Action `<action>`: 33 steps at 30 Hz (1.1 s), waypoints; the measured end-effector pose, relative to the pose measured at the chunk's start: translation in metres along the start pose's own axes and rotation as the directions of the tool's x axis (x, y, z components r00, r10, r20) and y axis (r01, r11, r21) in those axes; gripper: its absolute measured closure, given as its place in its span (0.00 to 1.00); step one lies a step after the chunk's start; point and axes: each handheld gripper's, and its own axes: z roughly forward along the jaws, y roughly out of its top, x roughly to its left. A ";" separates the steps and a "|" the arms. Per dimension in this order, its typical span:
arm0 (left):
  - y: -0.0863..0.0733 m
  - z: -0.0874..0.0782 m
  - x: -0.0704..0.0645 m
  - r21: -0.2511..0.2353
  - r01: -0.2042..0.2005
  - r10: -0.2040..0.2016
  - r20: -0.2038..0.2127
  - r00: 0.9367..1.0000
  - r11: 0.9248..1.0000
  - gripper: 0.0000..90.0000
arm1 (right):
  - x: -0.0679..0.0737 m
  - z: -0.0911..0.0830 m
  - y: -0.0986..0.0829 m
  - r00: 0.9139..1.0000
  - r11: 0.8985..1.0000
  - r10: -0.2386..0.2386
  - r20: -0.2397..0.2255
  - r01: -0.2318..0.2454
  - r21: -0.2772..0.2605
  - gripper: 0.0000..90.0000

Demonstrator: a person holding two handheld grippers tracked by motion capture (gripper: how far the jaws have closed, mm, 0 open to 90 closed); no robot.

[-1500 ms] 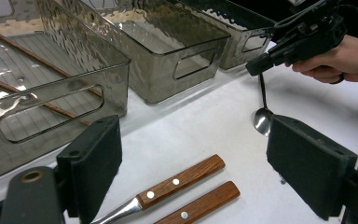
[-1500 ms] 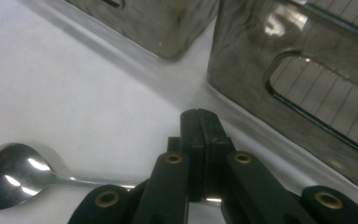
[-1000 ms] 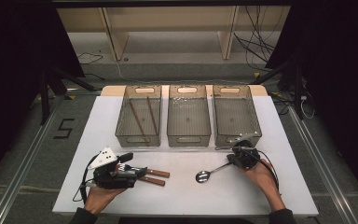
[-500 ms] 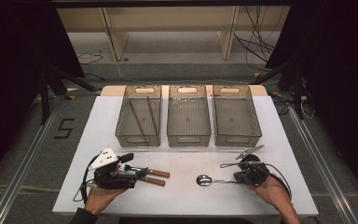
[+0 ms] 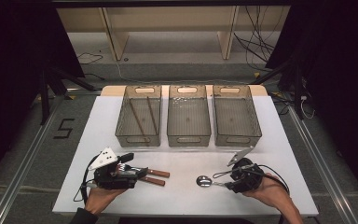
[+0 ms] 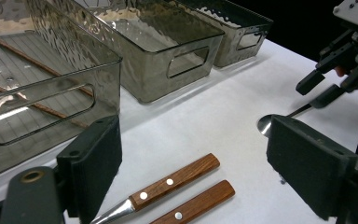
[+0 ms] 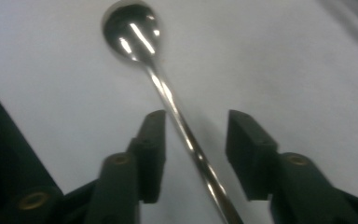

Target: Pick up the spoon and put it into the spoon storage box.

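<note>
Hovering low over the near right part of the white table (image 5: 186, 200), the right gripper (image 5: 227, 179) has its jaws parted a fair bit, one on each side of the spoon (image 5: 206, 181) handle without actually pinching it, as far as the right gripper view shows. In that view the spoon (image 7: 168, 93) handle runs up between the two pads and the bowl sits out past the tips. From the high view the spoon lies flat on the table, long axis roughly left-right, bowl pointing left toward the table's middle, handle end under the gripper. Further left, the left gripper (image 5: 142, 173) sits wide open around two wooden-handled utensils (image 6: 177, 189), handles pointing right, nothing clamped. Far side of the table: three grey bins (image 5: 189, 135) in a row, the left one holding two chopsticks (image 5: 144, 116).
</note>
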 end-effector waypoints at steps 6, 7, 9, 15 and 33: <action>0.000 0.000 0.000 -0.004 -0.001 0.001 0.002 1.000 1.000 0.20 | 0.005 0.005 0.010 0.999 0.998 -0.052 0.005 0.052 0.042 0.46; 0.000 0.000 0.000 -0.004 -0.001 0.001 0.002 1.000 1.000 0.20 | 0.005 0.005 0.011 0.998 0.997 -0.061 0.004 0.061 0.051 0.46; 0.000 0.000 0.000 -0.002 -0.002 0.002 0.002 1.000 1.000 0.20 | 0.006 0.007 0.013 0.997 0.994 -0.078 0.011 0.077 0.073 0.46; -0.001 0.000 0.000 -0.002 -0.001 0.001 0.003 1.000 1.000 0.20 | 0.008 0.013 0.016 0.994 0.986 -0.110 0.014 0.108 0.129 0.48; 0.000 0.001 -0.001 -0.002 -0.003 0.003 0.004 1.000 1.000 0.20 | 0.007 0.022 0.024 0.986 0.964 -0.168 0.002 0.164 0.209 0.73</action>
